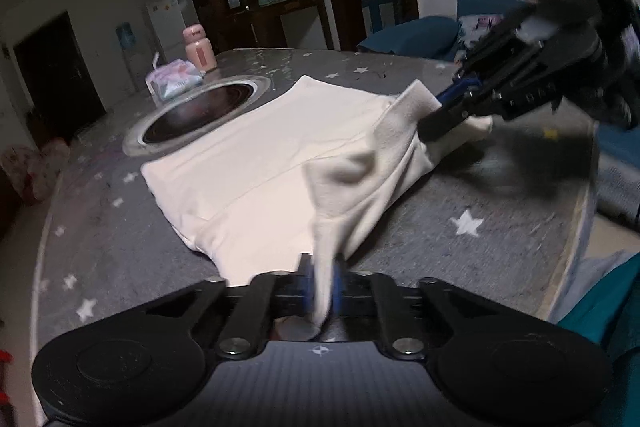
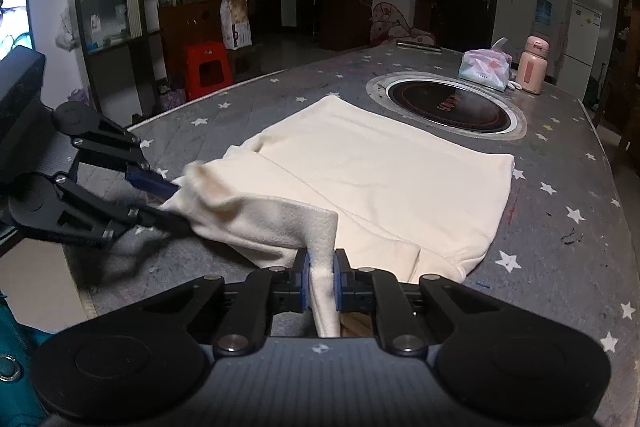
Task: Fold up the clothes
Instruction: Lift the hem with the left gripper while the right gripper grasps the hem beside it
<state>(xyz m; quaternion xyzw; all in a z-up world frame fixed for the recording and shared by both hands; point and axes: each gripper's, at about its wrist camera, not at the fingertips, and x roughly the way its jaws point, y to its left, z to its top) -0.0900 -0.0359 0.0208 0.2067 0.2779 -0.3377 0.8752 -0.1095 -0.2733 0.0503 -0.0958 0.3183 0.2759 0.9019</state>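
Nearest the person, away from the round black inset hob point(image 2: 450, 107), both ends of the cream fleece garment's point(image 2: 380, 171) edge are pinched, left gripper point(image 1: 324, 281) and right gripper point(image 2: 321, 281) each clenched on it.

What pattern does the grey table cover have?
White stars scattered over the grey table cover; the right wrist view shows them best.

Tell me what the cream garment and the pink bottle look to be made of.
Cream garment: soft fleece-like knit, matte; its nap looks fuzzy where the right gripper pinches it. Pink bottle: probably plastic, smooth, slightly glossy; too far to be sure.
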